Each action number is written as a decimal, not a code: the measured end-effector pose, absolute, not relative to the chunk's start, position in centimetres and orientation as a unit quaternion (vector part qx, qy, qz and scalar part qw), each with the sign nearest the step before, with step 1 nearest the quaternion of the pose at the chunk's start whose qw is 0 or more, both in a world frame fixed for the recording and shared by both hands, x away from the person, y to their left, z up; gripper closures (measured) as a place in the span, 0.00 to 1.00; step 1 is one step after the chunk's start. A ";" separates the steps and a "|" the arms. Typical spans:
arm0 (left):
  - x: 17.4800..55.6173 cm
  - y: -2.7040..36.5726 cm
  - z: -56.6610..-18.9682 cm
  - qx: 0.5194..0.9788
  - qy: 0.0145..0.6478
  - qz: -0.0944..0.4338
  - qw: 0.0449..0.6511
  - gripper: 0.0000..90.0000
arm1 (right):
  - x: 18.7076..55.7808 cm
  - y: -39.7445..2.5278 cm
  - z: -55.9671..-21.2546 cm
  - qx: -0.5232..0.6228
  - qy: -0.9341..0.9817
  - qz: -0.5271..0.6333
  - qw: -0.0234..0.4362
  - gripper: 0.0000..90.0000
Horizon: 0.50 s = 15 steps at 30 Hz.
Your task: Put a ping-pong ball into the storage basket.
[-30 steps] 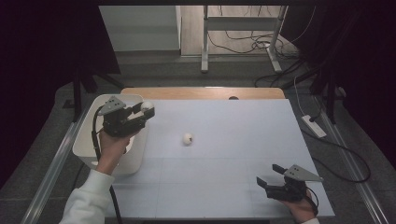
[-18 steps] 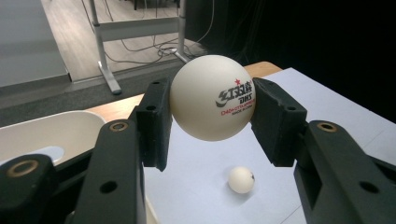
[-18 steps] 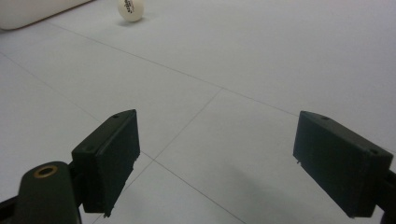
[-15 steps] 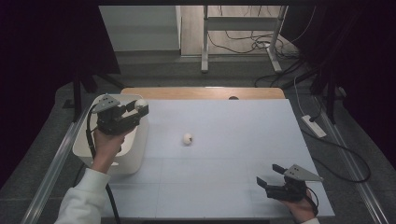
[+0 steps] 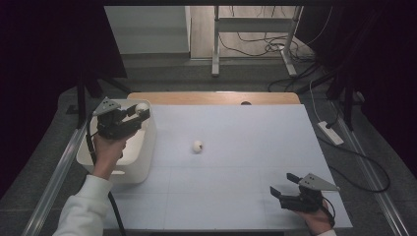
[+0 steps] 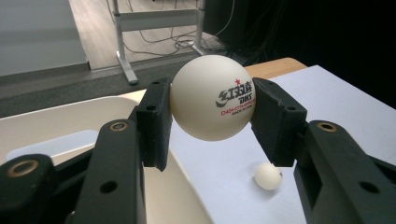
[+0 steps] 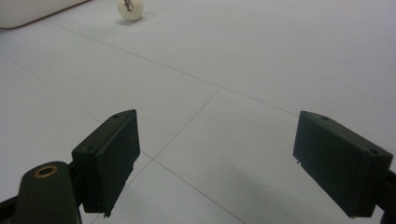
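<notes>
Ball (image 6: 212, 97) in L gripper (image 6: 210, 121) over bin (image 5: 142, 157).

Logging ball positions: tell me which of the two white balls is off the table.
The ball clamped in the left claw, held above the white bin. The other ball lies loose mid-table.

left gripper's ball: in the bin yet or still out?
Out. The ball is clamped in the left gripper, held above the white bin; not released.
</notes>
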<state>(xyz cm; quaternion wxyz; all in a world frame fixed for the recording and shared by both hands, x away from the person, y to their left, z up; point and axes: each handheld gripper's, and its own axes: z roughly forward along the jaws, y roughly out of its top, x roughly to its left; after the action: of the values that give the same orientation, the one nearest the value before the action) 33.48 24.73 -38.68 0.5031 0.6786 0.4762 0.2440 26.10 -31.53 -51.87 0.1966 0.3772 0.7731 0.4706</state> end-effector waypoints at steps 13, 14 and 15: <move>34.3 26.1 -39.2 0.674 0.498 0.251 0.485 0.56 | 26.1 -31.5 -51.9 0.377 0.773 0.470 0.197 0.16; 34.3 26.2 -39.2 0.673 0.499 0.251 0.484 0.56 | 26.1 -31.5 -51.9 0.377 0.773 0.470 0.197 0.16; 34.4 26.3 -39.3 0.672 0.501 0.251 0.484 0.56 | 26.1 -31.5 -51.9 0.377 0.773 0.470 0.197 0.16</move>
<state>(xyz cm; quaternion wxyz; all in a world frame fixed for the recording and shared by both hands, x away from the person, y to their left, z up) 34.39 26.29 -39.25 0.4838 0.6725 0.5006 0.2513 26.09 -31.49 -51.89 0.1973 0.3767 0.7733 0.4703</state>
